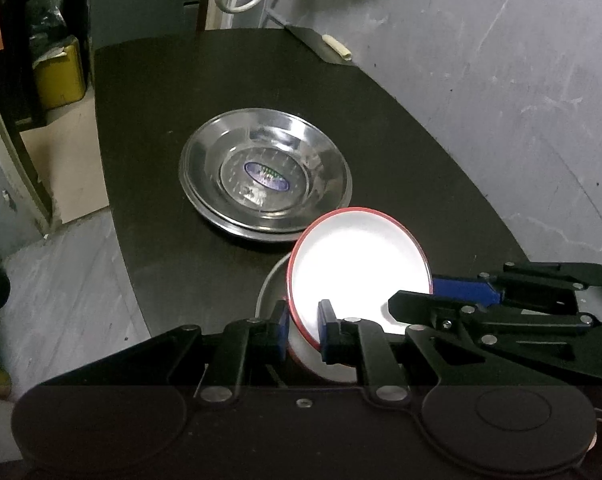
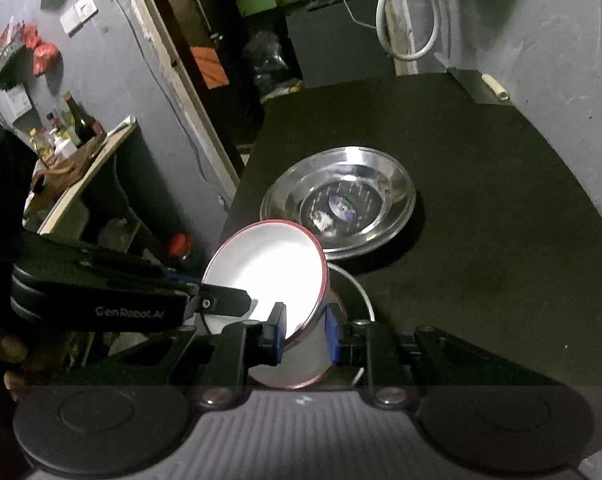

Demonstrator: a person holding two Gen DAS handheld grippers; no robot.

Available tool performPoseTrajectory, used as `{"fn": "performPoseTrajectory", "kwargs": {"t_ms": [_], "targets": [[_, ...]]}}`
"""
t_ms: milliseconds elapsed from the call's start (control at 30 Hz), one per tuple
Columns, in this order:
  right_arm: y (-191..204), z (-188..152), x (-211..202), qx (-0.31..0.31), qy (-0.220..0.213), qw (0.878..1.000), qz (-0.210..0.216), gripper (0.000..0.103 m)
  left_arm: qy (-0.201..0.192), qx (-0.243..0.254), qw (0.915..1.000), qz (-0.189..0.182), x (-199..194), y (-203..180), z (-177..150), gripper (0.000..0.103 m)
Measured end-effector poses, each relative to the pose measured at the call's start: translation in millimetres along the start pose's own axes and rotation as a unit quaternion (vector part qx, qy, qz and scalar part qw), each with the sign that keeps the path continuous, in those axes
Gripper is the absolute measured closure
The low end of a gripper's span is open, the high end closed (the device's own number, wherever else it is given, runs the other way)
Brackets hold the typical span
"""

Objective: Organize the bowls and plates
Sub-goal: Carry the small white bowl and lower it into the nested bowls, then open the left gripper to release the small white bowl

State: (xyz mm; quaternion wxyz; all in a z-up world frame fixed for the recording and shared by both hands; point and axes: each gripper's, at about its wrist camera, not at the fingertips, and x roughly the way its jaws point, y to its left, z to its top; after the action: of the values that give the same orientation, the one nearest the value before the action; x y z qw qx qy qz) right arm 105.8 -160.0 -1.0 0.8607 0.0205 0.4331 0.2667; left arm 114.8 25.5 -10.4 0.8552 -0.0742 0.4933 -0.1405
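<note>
Both grippers (image 1: 304,330) (image 2: 305,334) pinch bowl (image 1: 357,264) rim; steel plates (image 1: 265,172) just beyond.

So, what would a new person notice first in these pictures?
First the bright white bowl with a red rim, tilted near the front of the dark table, with the left tool and the right tool each clamped on its rim. Behind it lie shiny steel plates, stacked.

Dim room; white bowl (image 1: 361,268) blown out by glare; fisheye bends edges, corners dark.
</note>
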Motion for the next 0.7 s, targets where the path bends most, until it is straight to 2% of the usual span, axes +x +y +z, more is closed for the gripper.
{"fn": "performPoseTrajectory", "kwargs": {"t_ms": [300, 700], "targets": [[-0.4, -5.0, 6.7, -0.003, 0.033, 0.999, -0.01, 0.079, 0.016, 0.027, 0.9994, 0.013, 3.9, -10.4, -4.8, 0.084], [-3.0, -8.2, 10.7, 0.001, 0.049, 0.999, -0.012, 0.079, 0.033, 0.053, 0.9977, 0.026, 7.2, -19.6, -7.7, 0.078]]}}
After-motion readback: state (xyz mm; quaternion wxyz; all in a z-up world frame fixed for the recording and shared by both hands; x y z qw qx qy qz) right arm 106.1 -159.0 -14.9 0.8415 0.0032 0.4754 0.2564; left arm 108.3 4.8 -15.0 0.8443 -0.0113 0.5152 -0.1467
